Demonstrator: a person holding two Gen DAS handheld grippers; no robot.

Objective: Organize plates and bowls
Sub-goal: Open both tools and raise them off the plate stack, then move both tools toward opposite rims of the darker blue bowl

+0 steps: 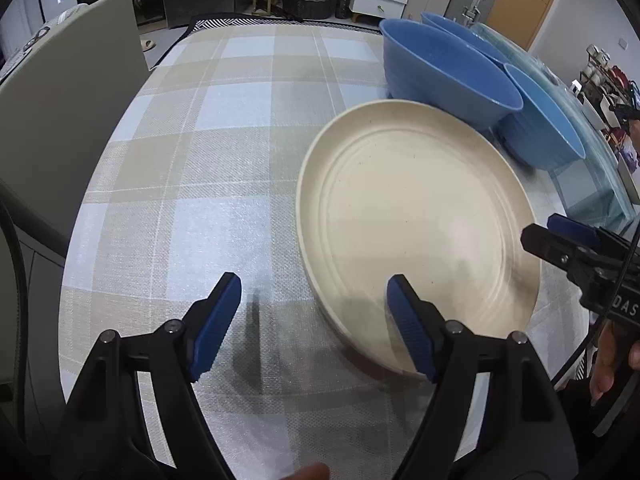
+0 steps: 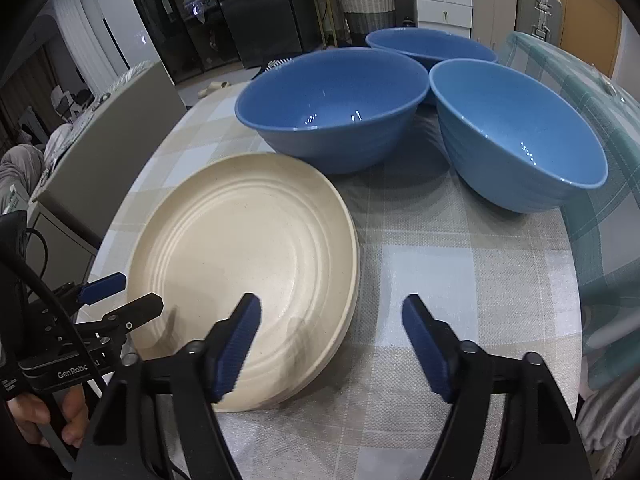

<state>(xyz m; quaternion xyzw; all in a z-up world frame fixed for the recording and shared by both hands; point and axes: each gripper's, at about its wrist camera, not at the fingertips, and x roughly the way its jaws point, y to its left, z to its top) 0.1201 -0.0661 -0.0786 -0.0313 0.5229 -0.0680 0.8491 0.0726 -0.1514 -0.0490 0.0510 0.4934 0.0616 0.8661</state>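
The cream plate (image 1: 416, 232) is lying at two o'clock of the gaping left gripper (image 1: 314, 316), possibly brushing its right finger. The right gripper (image 2: 332, 340) is hovering spread wide, the plate's rim sitting between its fingers at ten o'clock.

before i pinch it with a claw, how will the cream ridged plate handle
The cream ridged plate looks rigid, so it probably won't flex. Its low, thin rim offers little to pinch, and the matte speckled surface should slip less than glaze. It looks like a stack at the edge, so the lower plates may stay behind.

Three blue bowls: nearest-left bowl (image 2: 332, 108), far bowl (image 2: 432, 46), right bowl (image 2: 516, 136). One stack of cream plates (image 2: 248, 272), layers along its edge too indistinct to count, on one checked surface (image 2: 460, 280)
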